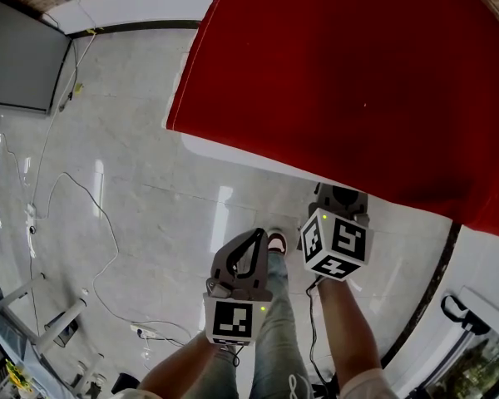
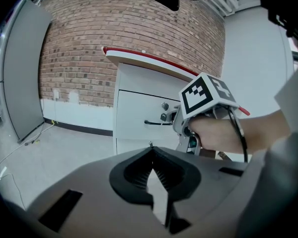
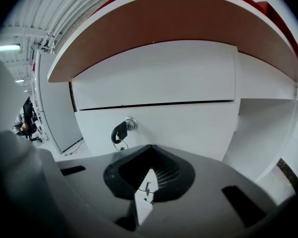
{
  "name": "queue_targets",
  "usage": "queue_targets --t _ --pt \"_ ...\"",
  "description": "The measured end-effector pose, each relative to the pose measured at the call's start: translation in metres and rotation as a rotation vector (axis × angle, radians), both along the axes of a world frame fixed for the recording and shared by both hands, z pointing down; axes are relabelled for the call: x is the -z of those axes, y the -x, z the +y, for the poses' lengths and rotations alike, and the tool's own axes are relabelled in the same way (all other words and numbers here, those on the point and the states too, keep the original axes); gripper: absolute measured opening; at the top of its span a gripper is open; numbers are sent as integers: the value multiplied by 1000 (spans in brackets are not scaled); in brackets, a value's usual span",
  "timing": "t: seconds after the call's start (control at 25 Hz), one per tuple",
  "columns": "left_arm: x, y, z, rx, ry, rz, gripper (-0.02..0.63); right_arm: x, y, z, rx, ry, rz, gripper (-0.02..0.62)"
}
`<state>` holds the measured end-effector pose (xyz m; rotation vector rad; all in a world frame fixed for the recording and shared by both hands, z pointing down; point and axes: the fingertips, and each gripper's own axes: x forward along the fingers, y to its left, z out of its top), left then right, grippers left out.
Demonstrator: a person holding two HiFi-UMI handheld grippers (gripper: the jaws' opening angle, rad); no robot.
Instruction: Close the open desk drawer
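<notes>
Starting at the far left, a grey panel (image 2: pixel 20 73) is standing by the brick wall (image 2: pixel 129 29) and a thin cable (image 1: pixel 75 189) is trailing over the pale floor, nothing to do with the job as far as I can tell; next the left gripper (image 2: pixel 150 150) is hanging back from the desk with its jaws pinched together on nothing, and I'm guessing it's being held out of the way since a push only needs one tool; the right gripper (image 3: pixel 149 148) is doing the actual work, poking in under the red desk top (image 1: pixel 358 81) with its jaws also pressed together and empty, which makes sense to me because a closed tip is giving a blunt point to shove with; the drawer (image 3: pixel 188 128) is sitting right in front of those tips, white front filling the right gripper view, with a key (image 3: pixel 120 132) dangling in its lock off to the left and a dark handle (image 2: pixel 156 123) showing in the left gripper view; I can't tell how far out it's sticking, or whether the tips are touching it; as for writing, I'm not seeing any brand or label anywhere, just the black-and-white square markers on the gripper cubes.
</notes>
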<state>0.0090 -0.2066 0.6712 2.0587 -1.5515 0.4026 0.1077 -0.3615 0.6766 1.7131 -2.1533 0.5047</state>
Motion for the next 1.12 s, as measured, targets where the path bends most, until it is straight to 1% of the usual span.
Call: queue_targets --t 0.32,0.48,0.72,1.04,1.12 --pt "4 -2 -2 -25 -1 -9 9 1 1 -6 10 -16 35 -2" --pt "5 -3 -2 -13 -7 -2 9 2 1 -13 20 -24 45 -2" --pt "3 -4 0 -21 2 -3 9 1 1 -14 16 -22 50 -2" --pt "4 1 -5 13 -15 7 9 1 4 -15 39 -35 61 -2" --pt "3 1 -5 9 -10 4 9 1 4 -15 38 -34 58 -2"
